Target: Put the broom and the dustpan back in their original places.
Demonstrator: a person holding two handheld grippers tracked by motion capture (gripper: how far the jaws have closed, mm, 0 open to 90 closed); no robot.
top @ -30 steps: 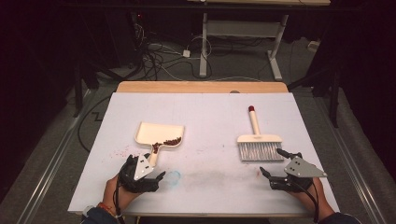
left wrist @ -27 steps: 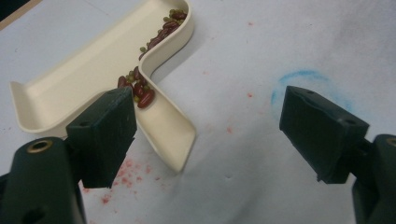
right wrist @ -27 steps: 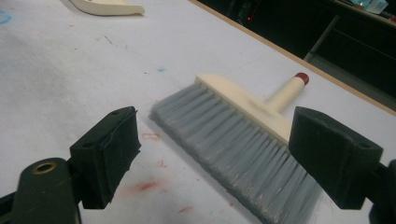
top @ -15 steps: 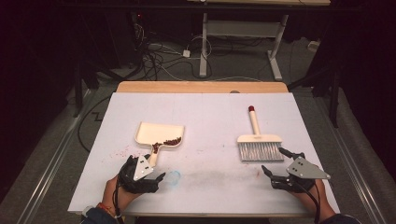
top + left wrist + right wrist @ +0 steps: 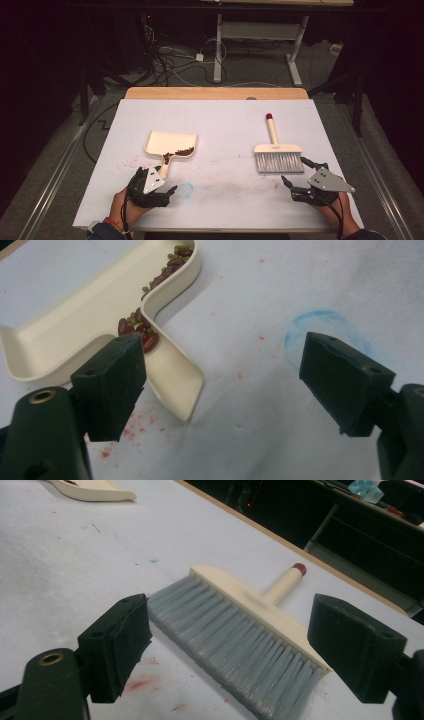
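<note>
- Looking down from the high view, the left gripper (image 5: 159, 186) lay at the near edge of the white table (image 5: 220, 125), jaws spread and holding nothing. The cream dustpan (image 5: 172, 145) sat just ahead of it, its handle pointing back toward that gripper and its long axis running away from the person. A band of red beans (image 5: 179, 152) lay along the pan's near wall. The right gripper (image 5: 300, 175) rested near the table's right corner, also wide open and empty, with the brush (image 5: 276, 152) just ahead and slightly to its left. The brush handle pointed away and its grey bristles faced the person.
- Seen from the left gripper view, the dustpan handle (image 5: 175, 377) passed beside the left-hand jaw without being pinched. Red and a few green beans (image 5: 145, 330) gathered where handle met pan. A faint blue ring (image 5: 320, 322) marked the table ahead of the other jaw.
- Seen from the right gripper view, the brush bristles (image 5: 235, 645) lay between the parted jaws but beyond them, untouched, the red-tipped handle (image 5: 287, 580) farther off. The right hand was judged nearer the brush, the left nearer the pan.
</note>
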